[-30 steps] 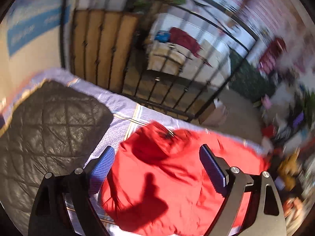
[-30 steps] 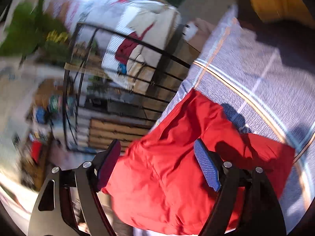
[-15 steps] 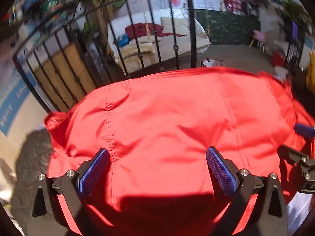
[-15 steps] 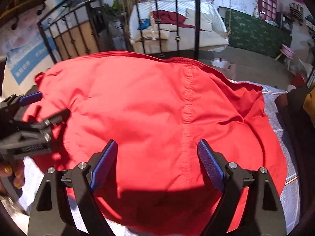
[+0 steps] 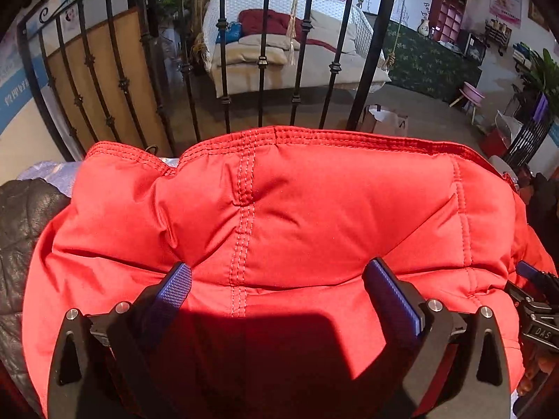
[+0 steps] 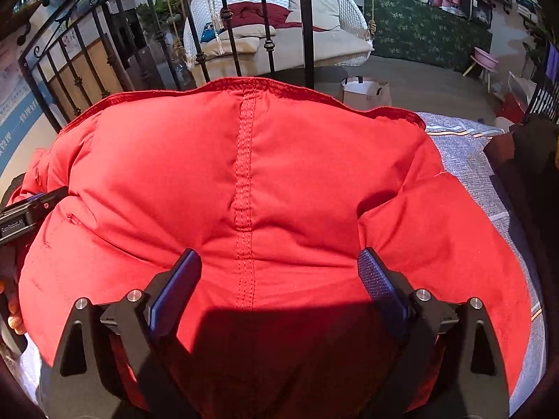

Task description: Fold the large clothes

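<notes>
A puffy red padded jacket (image 5: 314,216) lies bunched on the bed and fills both views; it also shows in the right wrist view (image 6: 244,181). My left gripper (image 5: 279,289) is open, its blue pads pressed against the jacket's near side, the fabric bulging between them. My right gripper (image 6: 279,279) is open too, low against the same jacket, astride a stitched seam. Each gripper shows at the edge of the other's view: the right one in the left wrist view (image 5: 534,279), the left one in the right wrist view (image 6: 31,206).
A dark quilted garment (image 5: 24,230) lies left of the jacket. The grey patterned bedsheet (image 6: 464,150) shows to the right. A black iron bed rail (image 5: 262,63) stands just beyond the jacket, with a white swing bed (image 5: 286,45) and a paper bag (image 6: 363,90) behind it.
Both grippers have dropped and closed in on the red jacket, which now fills the views. One second ago they were higher and turned aside. The jaws stayed open.
</notes>
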A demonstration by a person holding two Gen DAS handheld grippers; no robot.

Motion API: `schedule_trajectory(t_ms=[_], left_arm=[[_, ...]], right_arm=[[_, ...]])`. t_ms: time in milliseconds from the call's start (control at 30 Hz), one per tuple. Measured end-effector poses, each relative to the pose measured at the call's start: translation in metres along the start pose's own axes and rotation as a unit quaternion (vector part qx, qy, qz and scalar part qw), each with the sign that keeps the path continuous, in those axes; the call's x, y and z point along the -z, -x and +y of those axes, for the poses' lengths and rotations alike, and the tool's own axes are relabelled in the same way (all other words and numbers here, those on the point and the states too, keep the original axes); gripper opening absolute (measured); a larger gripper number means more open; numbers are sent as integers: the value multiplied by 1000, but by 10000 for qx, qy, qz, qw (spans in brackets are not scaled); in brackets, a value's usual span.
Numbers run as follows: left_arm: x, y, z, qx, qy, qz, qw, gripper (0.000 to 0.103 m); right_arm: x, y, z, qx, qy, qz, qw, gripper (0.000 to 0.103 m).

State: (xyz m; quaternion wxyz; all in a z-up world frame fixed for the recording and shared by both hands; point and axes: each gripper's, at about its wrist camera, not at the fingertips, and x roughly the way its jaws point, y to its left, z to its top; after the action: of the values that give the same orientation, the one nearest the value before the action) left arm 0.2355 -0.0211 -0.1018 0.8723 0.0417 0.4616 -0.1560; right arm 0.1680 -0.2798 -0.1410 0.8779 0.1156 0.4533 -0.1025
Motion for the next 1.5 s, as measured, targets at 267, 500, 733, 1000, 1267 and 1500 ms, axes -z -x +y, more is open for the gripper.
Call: schedule_trajectory(t_ms=[267,500,733,1000,1267,1500], left_arm=[[1,-17,-2,-30,-39,19,10000,99],[-3,-19,-7,-131,-201,240,9994,99],[27,65,7,-245,-114,-498,9984,97],[113,101,79,-726,637,-82,9953,97],[116,90,110,-217,1462,413,9882,97],[143,137,118,155,1309,-13,9913,97]], right_arm=[[-1,-14,-1,-42,-12,113,9999,92],[-1,-18,6,118,7,312,9994,92],[24,60,0,-273,-176,-311,9990,91],[118,97,-37,256,-565,-63,9981,92],[160,109,-79,-433,-1930,73,9802,91],[187,129,-121,-970,-2531,60,9625,91]])
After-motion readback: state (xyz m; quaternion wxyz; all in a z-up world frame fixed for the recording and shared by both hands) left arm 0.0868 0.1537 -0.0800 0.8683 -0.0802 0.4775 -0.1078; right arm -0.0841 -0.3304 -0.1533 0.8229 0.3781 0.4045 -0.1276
